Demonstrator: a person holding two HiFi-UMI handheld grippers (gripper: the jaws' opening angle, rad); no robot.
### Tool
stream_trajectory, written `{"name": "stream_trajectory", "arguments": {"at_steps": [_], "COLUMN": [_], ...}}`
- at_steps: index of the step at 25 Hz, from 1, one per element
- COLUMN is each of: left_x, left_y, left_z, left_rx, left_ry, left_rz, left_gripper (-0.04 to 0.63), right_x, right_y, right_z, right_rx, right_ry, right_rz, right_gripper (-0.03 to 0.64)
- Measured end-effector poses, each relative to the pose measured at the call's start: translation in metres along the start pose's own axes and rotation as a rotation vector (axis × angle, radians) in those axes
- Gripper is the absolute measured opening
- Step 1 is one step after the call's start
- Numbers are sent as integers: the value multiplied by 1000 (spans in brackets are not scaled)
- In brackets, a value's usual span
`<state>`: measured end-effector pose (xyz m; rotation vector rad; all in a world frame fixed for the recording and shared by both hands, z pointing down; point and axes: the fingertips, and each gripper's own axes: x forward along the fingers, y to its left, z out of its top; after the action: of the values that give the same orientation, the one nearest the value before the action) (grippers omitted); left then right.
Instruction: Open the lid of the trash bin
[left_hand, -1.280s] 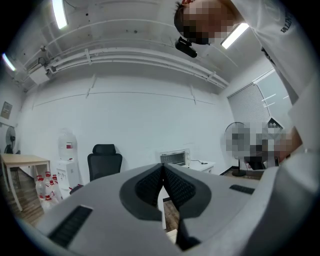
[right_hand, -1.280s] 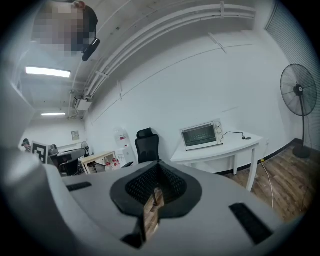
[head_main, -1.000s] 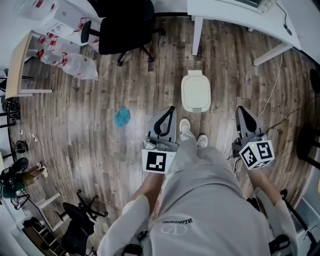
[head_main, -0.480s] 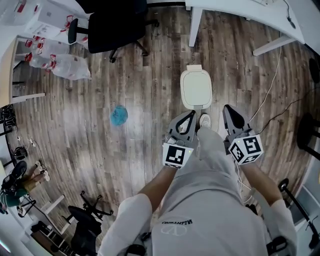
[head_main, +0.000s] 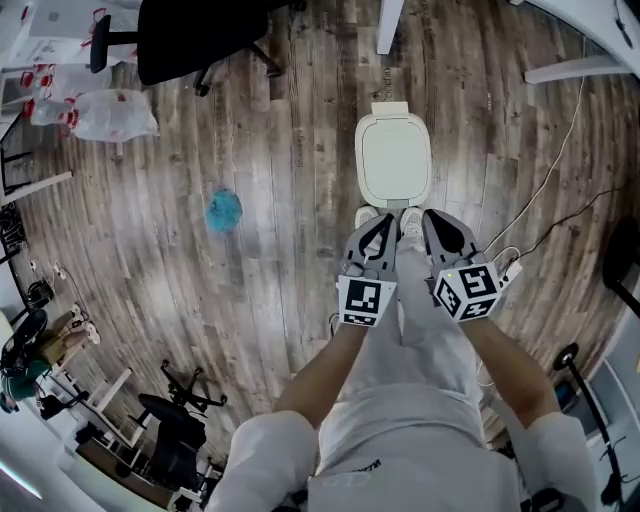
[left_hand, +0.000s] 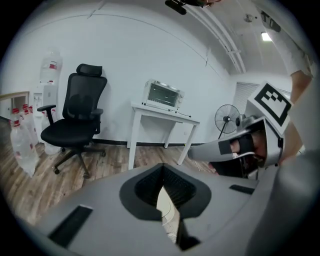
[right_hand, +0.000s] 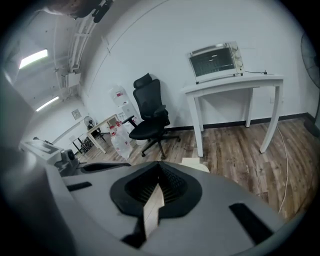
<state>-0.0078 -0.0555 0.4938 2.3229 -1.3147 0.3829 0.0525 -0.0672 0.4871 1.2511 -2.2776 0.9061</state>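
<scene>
**Both grippers clenched and empty at the near edge of a closed bin**

Nearest the camera, the person's grey-trousered legs (head_main: 410, 345) fill the lower head view, and two pale shoes (head_main: 410, 218) stand right at the bin's foot. Over the shoes, the left gripper (head_main: 374, 238) and the right gripper (head_main: 438, 232) hang side by side, close together. Each gripper's own view shows its ribbed black pads (left_hand: 181, 189) pressed to a thin slit with nothing between them.

Just beyond stands the white rounded-rectangle plastic trash bin (head_main: 362, 190), with its smooth lid (head_main: 393, 155) lying flat down. A small tab (head_main: 390, 107) on the far edge looks like the hinge, though this is not certain. If it is, the free lip is the near one, directly ahead of the jaws.

To do the step well, one gripper should part its jaws and drop to that near lip. It should pinch the lip squarely at its middle, then swing it up and away along the hinge's arc rather than pulling straight up, which could tip the light bin.

Only the shoes crowd the approach. A blue crumpled scrap (head_main: 224, 211) lies well apart on the wood-plank floor (head_main: 300, 200), and a thin dark cable (head_main: 545, 205) trails to the right. Farther off are a white table leg (head_main: 390, 25), a black office chair (head_main: 190, 35) and a clear bag of bottles (head_main: 110, 115).
</scene>
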Motion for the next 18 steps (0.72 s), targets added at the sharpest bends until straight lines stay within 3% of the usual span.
{"name": "stream_trajectory", "arguments": {"at_steps": [10, 18], "left_x": [56, 86], "left_y": [23, 35], "left_z": [-109, -174], "left_rx": [-100, -166], "left_ry": [68, 91], "left_rz": [56, 83], "left_gripper": [-2, -2], "right_x": [101, 141], "right_y": [-53, -70], "right_z": [-148, -225], "right_rx": [70, 139], "right_ry": [171, 262], "right_rz": [26, 24], "right_gripper": [16, 17]}}
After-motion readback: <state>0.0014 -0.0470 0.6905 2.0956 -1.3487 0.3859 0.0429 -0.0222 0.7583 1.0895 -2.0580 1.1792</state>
